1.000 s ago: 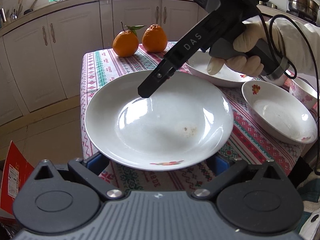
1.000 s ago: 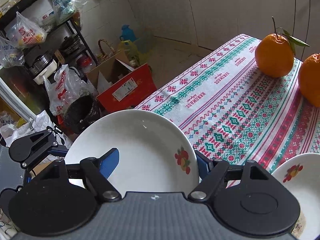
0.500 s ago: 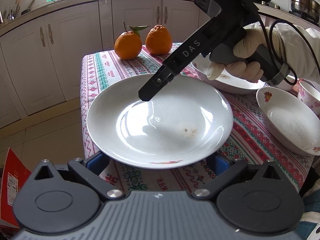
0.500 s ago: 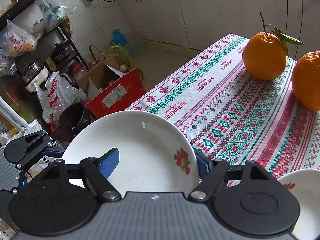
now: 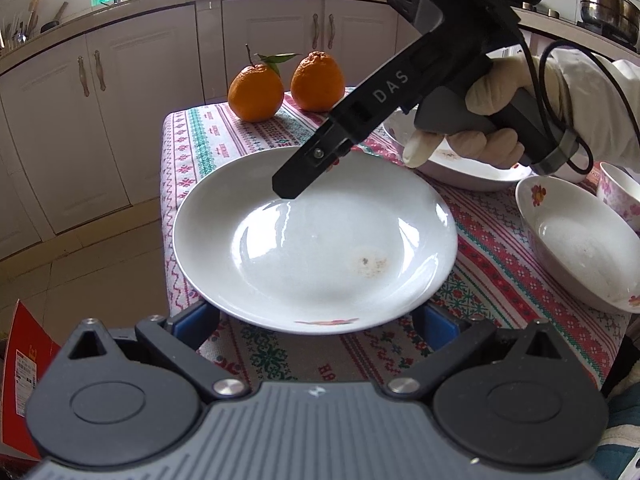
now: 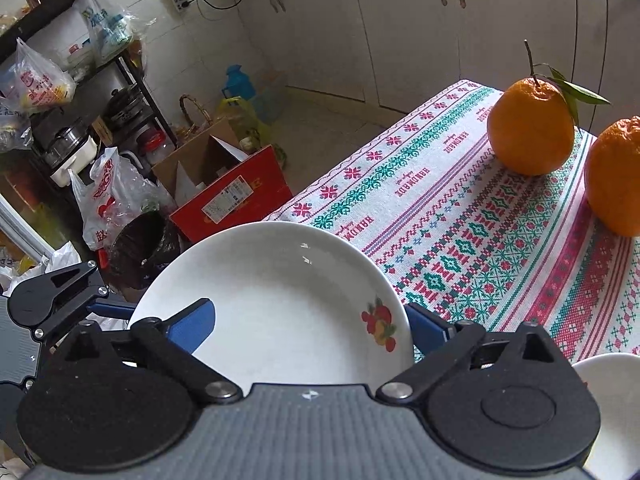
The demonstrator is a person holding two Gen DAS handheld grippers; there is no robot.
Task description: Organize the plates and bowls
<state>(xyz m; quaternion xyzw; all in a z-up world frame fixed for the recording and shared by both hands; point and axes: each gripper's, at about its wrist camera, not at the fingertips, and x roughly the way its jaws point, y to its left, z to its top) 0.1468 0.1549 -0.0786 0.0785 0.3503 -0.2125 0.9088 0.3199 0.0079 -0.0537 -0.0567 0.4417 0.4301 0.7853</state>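
A white plate (image 5: 316, 240) with a fruit print and a brown stain lies near the table's left corner; it also shows in the right wrist view (image 6: 276, 312). My left gripper (image 5: 316, 320) is open, its blue fingers below the plate's near rim on both sides. My right gripper (image 6: 308, 328) is open over the same plate's far rim; one blue finger (image 6: 192, 324) lies over the plate, the other outside the rim. In the left wrist view its black finger (image 5: 304, 172) points down onto the plate's far side.
Two oranges (image 5: 256, 92) stand at the table's far end. A large white bowl (image 5: 460, 160) sits under the gloved right hand, a flowered bowl (image 5: 576, 248) to the right, a patterned cup (image 5: 620, 196) beyond it. A red carton (image 6: 232, 196) lies on the floor.
The left gripper has pulled back and tilted a little, so the plate looks smaller and farther. The right gripper stays over the plate's far rim, open.
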